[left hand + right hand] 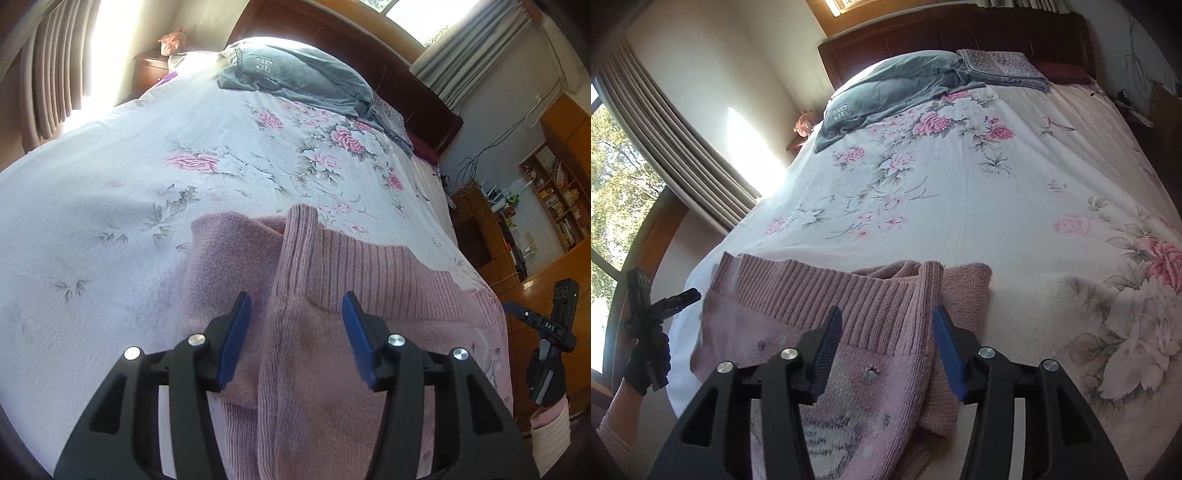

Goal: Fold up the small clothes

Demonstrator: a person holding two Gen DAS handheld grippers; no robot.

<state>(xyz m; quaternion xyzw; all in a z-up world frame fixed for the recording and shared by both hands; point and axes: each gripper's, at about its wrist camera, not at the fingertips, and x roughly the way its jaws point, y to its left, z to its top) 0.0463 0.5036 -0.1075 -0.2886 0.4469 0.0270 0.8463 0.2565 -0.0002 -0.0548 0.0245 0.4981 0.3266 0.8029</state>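
Pink knit sweater (332,332) lies near the foot edge of the bed (110,221), on the floral bedspread (960,184). Partly folded already: a sleeve or side panel is laid lengthwise over the body, its ribbed cuff (301,218) pointing toward the headboard (923,33).

Left gripper (297,336) hovers above the folded strip, jaws wide, nothing between the blue pads (236,339). Right gripper (886,339) likewise over the sweater's ribbed band (812,291), jaws wide and empty. Neither appears to touch the knit.

Step in hand, as I judge it: between folds, both tools released and repositioning. Next move likely calls for pinching two points on one edge, hem or far side, and carrying it across evenly. The knit looks thick and limp, so a deep bite through the layers seems needed or the fold underneath may drag open.

View differences:
- The left wrist view shows the folded strip running up the middle, a bookshelf (554,192) beyond the bed, and the other tool held off the bed edge.
- The right wrist view alone shows a pale pattern (831,439) on the sweater front, the second layer peeking out at the right side, and a gloved hand (646,354) holding the left tool off the bed's left edge, by the window (613,177).
- Grey pillow (894,81) sits well apart from the work.
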